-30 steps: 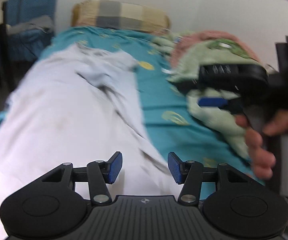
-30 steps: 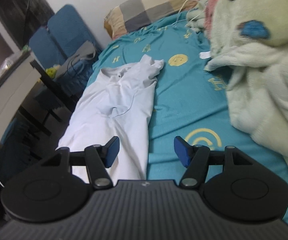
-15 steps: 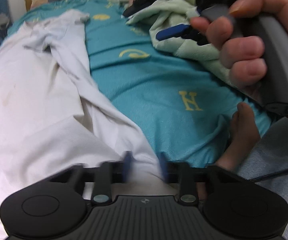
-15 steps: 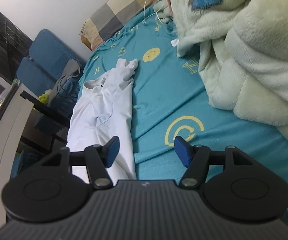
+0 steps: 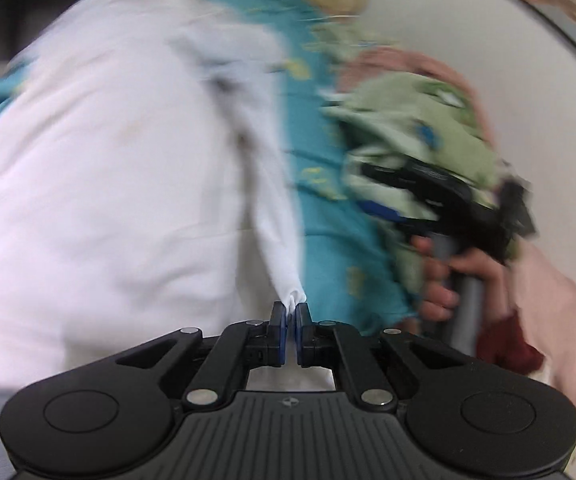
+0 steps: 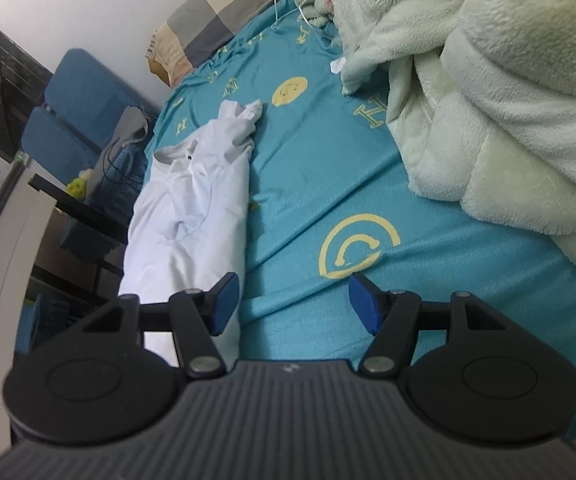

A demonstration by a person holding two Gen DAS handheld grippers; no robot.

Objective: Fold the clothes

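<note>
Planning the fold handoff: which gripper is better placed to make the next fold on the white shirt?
Left, probably. The left gripper is already shut on a pinched edge of the white cotton shirt. The right gripper hangs open over the teal patterned bedsheet, beside the shirt, holding nothing.

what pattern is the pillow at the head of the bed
Checked: tan, grey and cream squares on the pillow, clearest in the right wrist view.

Motion blur smears the white shirt and blanket beyond detail.
</note>
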